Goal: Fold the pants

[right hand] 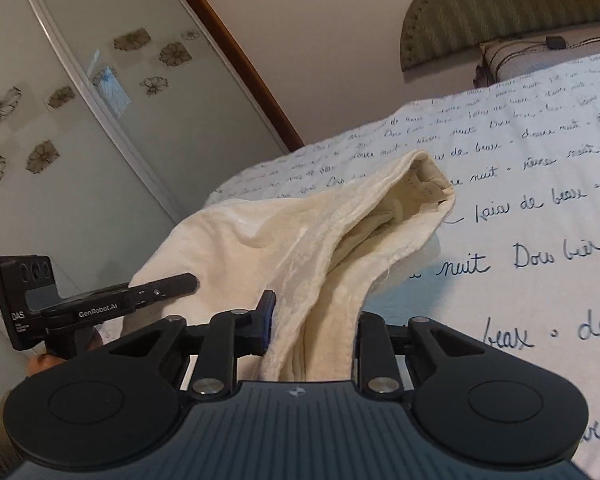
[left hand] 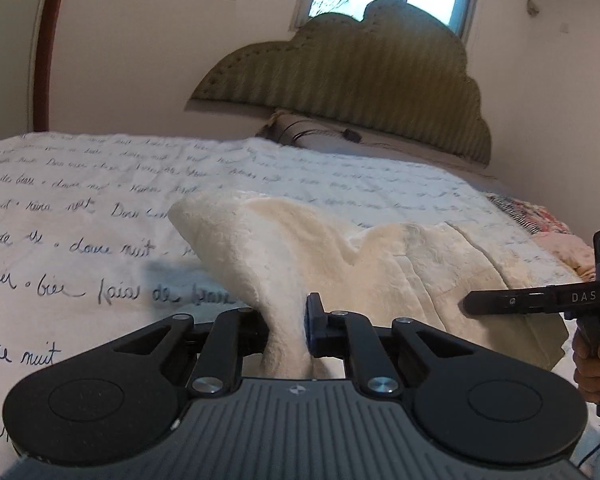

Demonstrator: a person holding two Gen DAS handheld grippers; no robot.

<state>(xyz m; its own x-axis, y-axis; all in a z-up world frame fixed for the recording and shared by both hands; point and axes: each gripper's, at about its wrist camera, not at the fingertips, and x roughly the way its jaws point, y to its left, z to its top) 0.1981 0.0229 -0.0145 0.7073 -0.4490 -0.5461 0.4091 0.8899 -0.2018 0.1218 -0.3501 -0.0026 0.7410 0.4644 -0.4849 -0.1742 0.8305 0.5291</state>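
Note:
Cream fleece pants [left hand: 340, 256] lie bunched on the bed; the right wrist view [right hand: 300, 240] shows them too, with the waistband and label end raised. My left gripper [left hand: 288, 332] is shut on a fold of the pants and lifts it off the bed. My right gripper [right hand: 312, 332] is shut on another part of the pants and lifts that too. The right gripper also shows from the side in the left wrist view [left hand: 472, 304], against the cloth. The left gripper shows in the right wrist view [right hand: 188, 280], at the cloth's left edge.
The bed has a white cover with handwritten script [left hand: 100, 208]. A green padded headboard [left hand: 360, 68] and a pillow [left hand: 324, 136] are at the far end. A sliding wardrobe door with flower prints [right hand: 80, 120] stands beside the bed. A patterned cloth [left hand: 540, 216] lies at the right.

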